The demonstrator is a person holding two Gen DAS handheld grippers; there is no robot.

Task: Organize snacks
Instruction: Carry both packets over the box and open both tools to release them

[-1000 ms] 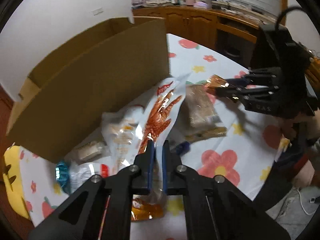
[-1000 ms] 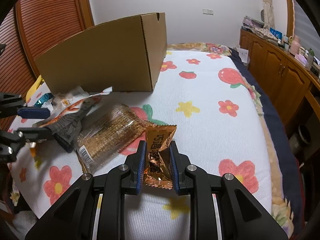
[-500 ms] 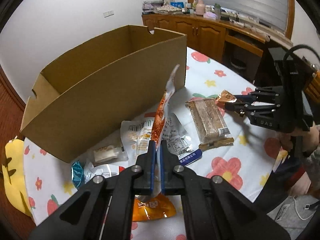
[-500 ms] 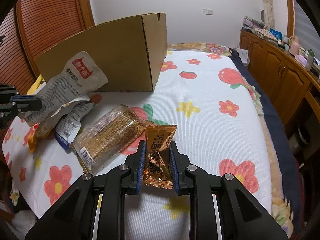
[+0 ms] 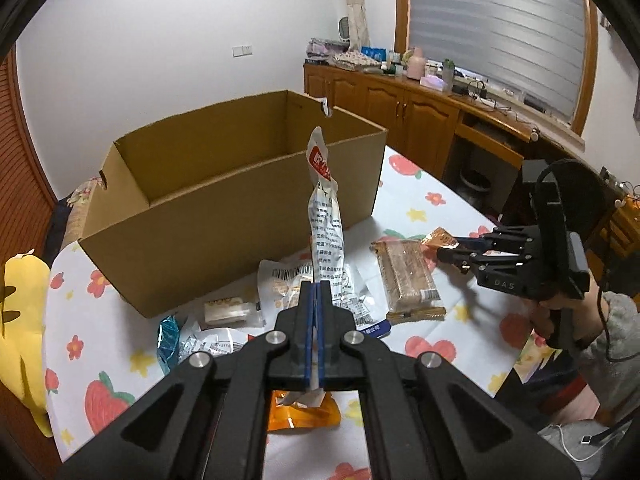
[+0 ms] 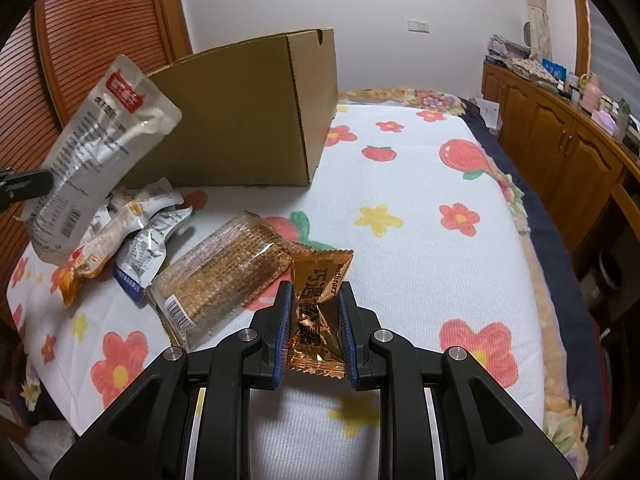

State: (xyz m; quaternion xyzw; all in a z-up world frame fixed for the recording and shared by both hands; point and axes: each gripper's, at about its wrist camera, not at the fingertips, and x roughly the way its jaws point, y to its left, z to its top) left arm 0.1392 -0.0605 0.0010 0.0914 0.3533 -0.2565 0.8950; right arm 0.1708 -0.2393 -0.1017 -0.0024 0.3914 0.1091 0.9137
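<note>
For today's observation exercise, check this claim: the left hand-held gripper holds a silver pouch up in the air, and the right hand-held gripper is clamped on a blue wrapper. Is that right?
Not quite. The right hand-held gripper is clamped on an orange foil packet, not a blue wrapper; the right wrist view shows it. The rest stands: the left hand-held gripper holds the silver pouch up in the air.

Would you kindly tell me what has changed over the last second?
The left gripper, shut on the silver pouch, has lifted it off the snack pile and raised it toward the cardboard box. The right gripper stayed put, shut on the copper packet; the cracker pack has not moved.
</note>
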